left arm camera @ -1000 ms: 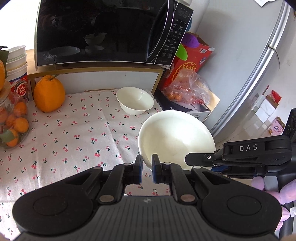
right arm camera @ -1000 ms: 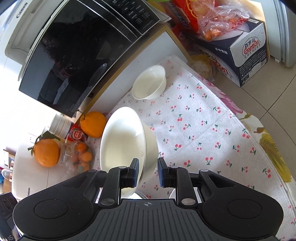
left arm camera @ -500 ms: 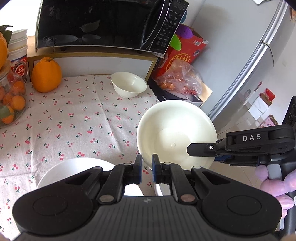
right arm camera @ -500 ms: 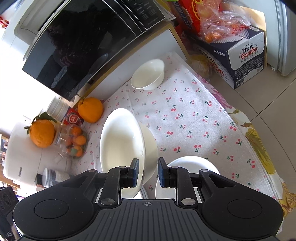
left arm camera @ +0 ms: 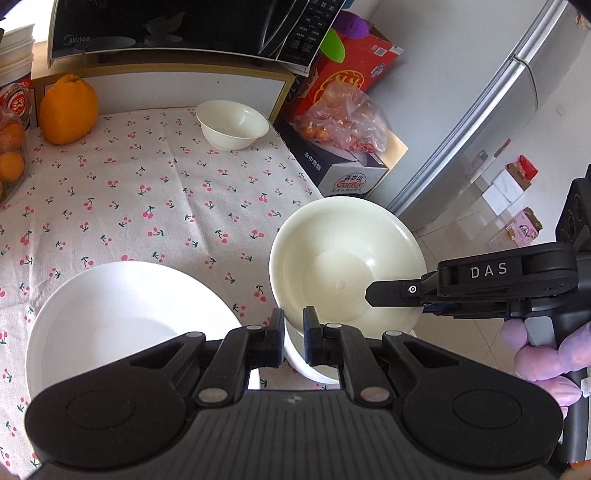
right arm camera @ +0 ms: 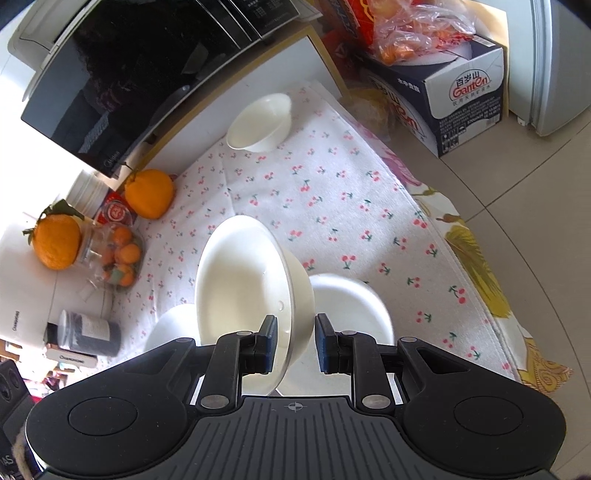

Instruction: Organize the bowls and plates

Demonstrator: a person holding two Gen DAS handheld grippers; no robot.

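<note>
A large cream bowl (left arm camera: pixel 343 258) (right arm camera: pixel 240 280) hangs tilted above the cherry-print tablecloth (left arm camera: pixel 147 192). My right gripper (right arm camera: pixel 295 336) is shut on its rim, one finger inside the bowl and one outside. In the left wrist view that gripper's finger (left arm camera: pixel 391 291) reaches in from the right. My left gripper (left arm camera: pixel 293 332) is shut with nothing between its pads, its tips just under the bowl's near rim. Below lie a wide white plate (left arm camera: pixel 110 317) (right arm camera: pixel 166 328) and another white dish (left arm camera: pixel 317 369) (right arm camera: pixel 351 306). A small white bowl (left arm camera: pixel 232 123) (right arm camera: pixel 258 122) stands at the back.
A black microwave (left arm camera: pixel 166 22) sits on a shelf behind the table, with a big orange (left arm camera: pixel 68 110) and a jar of small oranges (right arm camera: pixel 118 254) at the left. A carton with bagged fruit (left arm camera: pixel 343 122) and a fridge (left arm camera: pixel 498 110) stand to the right on the tiled floor.
Both grippers have drawn back toward the table's near edge, the bowl still in the right one. The white plate and the second dish have come into view beneath them.
</note>
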